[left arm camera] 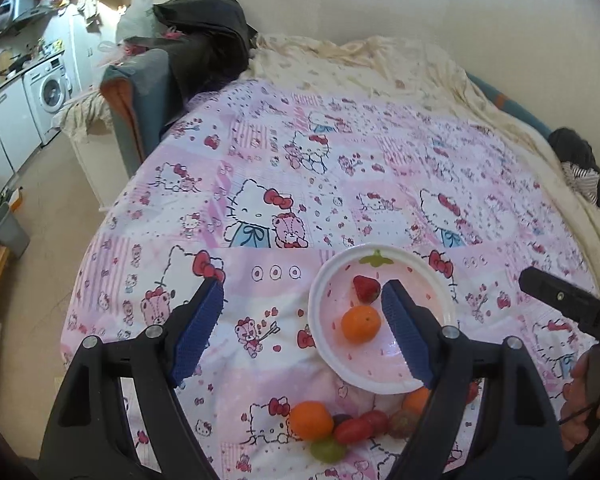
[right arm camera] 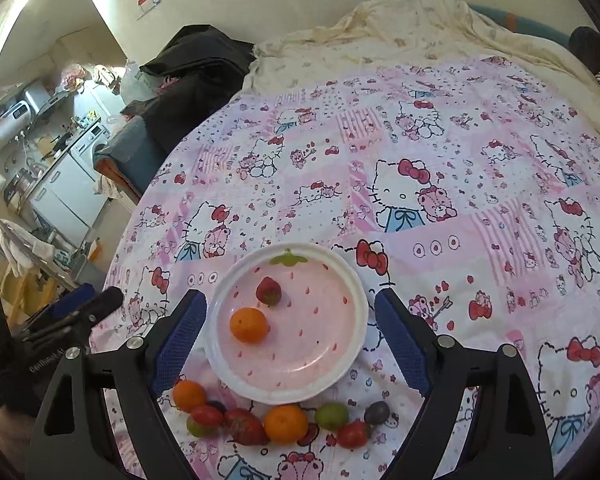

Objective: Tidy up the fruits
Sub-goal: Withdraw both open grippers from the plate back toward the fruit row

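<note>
A pink strawberry-shaped plate (right arm camera: 324,352) (left arm camera: 380,372) with a white rim lies on the patterned bed cover. On it sit a strawberry (right arm camera: 269,291) (left arm camera: 366,289) and an orange (right arm camera: 249,325) (left arm camera: 361,324), side by side. In front of the plate lies a loose row of fruit: oranges (right arm camera: 286,423) (left arm camera: 311,420), red fruits (right arm camera: 246,427) (left arm camera: 353,430), a green one (right arm camera: 331,415) (left arm camera: 327,449) and a dark plum (right arm camera: 377,412). My right gripper (right arm camera: 291,332) hovers above the plate, jaws wide and empty. My left gripper (left arm camera: 303,330) hangs open and empty over the plate's left edge.
The bed cover (left arm camera: 340,168) stretches far behind the plate, with a rumpled cream blanket (left arm camera: 380,64) at the back. Dark clothes (left arm camera: 208,36) are piled at the back left. The bed's left edge drops to the floor (left arm camera: 48,216) and a kitchen area.
</note>
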`<control>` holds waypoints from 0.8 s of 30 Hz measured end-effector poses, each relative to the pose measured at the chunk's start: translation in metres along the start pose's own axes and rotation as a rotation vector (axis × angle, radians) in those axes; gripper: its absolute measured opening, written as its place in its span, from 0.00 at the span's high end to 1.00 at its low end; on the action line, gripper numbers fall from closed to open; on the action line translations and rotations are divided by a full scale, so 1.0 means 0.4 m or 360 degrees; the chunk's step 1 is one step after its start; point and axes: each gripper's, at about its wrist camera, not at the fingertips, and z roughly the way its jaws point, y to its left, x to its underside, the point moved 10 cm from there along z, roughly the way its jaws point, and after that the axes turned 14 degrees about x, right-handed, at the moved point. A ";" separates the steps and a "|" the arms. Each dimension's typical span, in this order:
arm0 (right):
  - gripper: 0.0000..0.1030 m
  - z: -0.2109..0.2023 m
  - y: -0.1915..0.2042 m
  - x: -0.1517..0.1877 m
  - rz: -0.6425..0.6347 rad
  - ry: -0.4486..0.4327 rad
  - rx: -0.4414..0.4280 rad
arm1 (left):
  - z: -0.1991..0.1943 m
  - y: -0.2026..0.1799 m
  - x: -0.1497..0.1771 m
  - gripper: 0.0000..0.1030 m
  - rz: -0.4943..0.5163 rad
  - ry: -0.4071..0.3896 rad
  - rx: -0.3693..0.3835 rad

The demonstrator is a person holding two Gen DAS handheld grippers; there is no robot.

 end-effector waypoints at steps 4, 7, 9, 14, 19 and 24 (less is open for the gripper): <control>0.14 -0.032 -0.010 0.021 0.0048 -0.0006 -0.0011 | -0.037 0.006 0.006 0.16 -0.0004 -0.0029 -0.0006; 0.14 -0.052 -0.017 0.041 0.0060 -0.0006 -0.0002 | -0.059 0.005 0.013 0.12 -0.0005 -0.0040 0.0004; 0.14 -0.065 -0.023 0.059 0.0077 0.0005 0.0000 | -0.071 0.000 0.024 0.12 0.0022 -0.0030 -0.0010; 0.14 -0.087 -0.043 0.112 0.0128 0.0054 0.0012 | -0.092 -0.002 0.068 0.12 0.0065 0.0022 -0.0036; 0.14 -0.101 -0.048 0.166 0.0147 0.0102 0.0009 | -0.098 -0.006 0.119 0.12 0.0053 0.0099 -0.0025; 0.14 -0.100 -0.064 0.201 0.0173 0.0146 0.0039 | -0.092 -0.007 0.156 0.12 0.0060 0.0155 -0.0035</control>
